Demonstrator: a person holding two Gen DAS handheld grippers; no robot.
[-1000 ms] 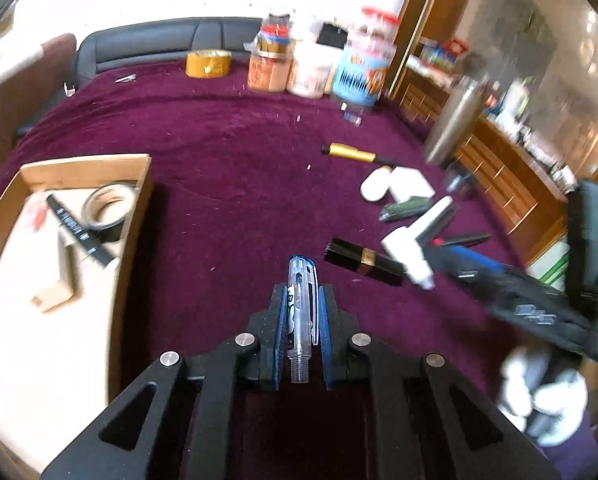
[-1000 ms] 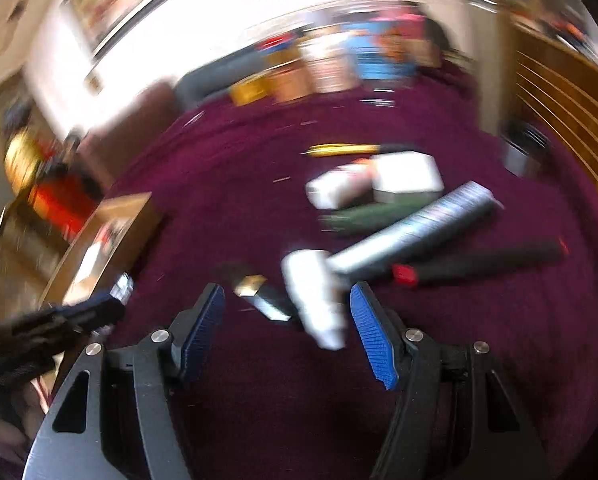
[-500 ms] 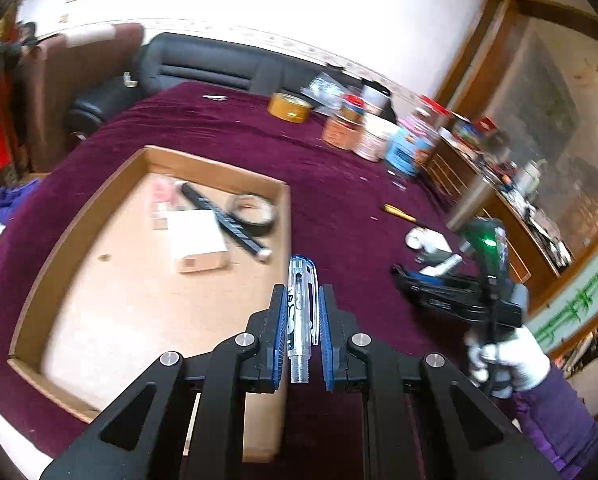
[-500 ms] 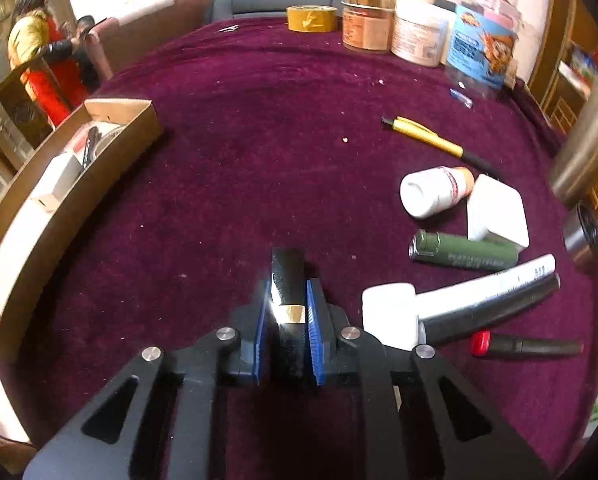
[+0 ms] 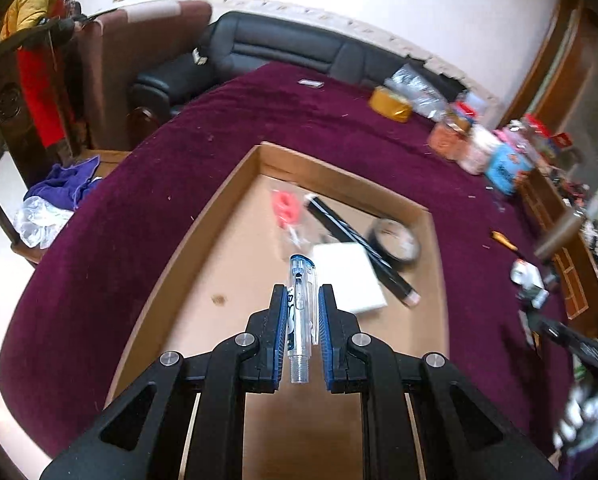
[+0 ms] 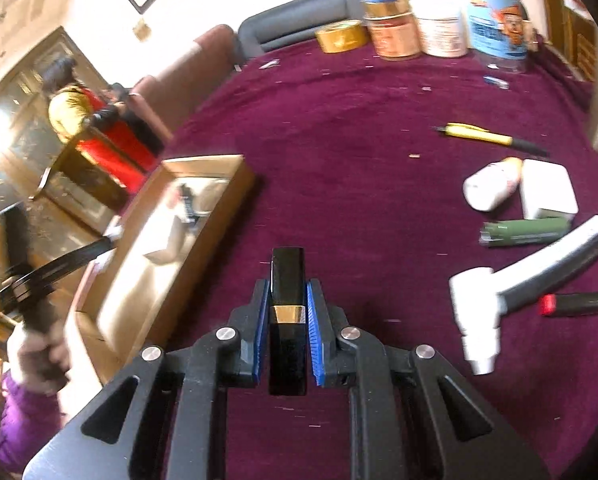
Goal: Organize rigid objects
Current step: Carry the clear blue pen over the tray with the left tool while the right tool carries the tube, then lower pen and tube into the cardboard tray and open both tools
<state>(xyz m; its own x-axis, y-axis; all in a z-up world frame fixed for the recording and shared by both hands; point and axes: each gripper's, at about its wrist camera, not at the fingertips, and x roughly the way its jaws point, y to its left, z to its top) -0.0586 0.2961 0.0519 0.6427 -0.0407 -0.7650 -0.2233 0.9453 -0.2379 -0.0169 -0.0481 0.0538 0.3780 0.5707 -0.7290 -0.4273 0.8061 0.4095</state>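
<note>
Partway through: both tools loaded, several pieces not yet boxed.
Your left tool (image 5: 303, 330) is clamped on the clear pen (image 5: 301, 320) above the cardboard box (image 5: 203, 220), which holds several items. Your right tool (image 6: 287, 334) has just closed on the black tube (image 6: 287, 300), over the tabletop (image 6: 339, 160); the green marker (image 6: 525, 232), yellow pen (image 6: 483, 136) and others remain.
</note>
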